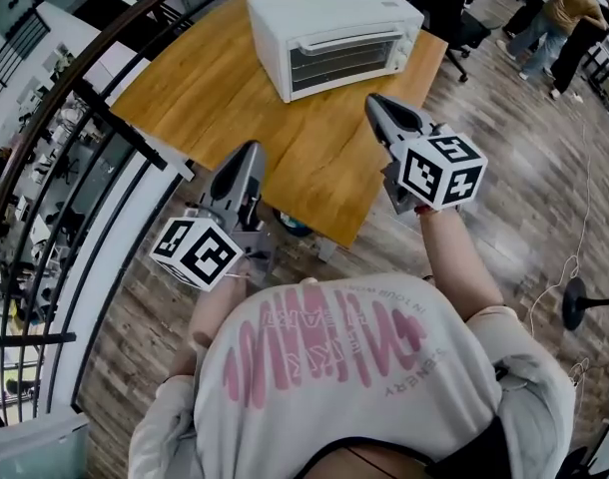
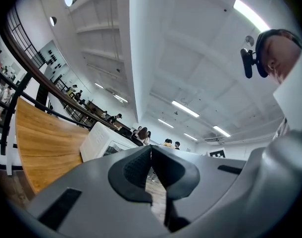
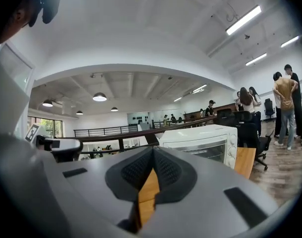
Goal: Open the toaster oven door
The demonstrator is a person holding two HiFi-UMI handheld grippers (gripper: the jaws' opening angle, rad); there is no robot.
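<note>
Just pink-lettered shirt (image 1: pixel 439 407), white toaster oven (image 1: pixel 329 8)

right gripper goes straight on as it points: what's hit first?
Probably the toaster oven: the right gripper aims at its front in the head view. Its own view puts the toaster oven just right of the line, so it may pass it toward the railing.

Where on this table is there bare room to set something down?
The table is bare left of the toaster oven, toward the railing, and in front of its door down to the near edge. Only the far corner, under the oven, is crowded.
</note>
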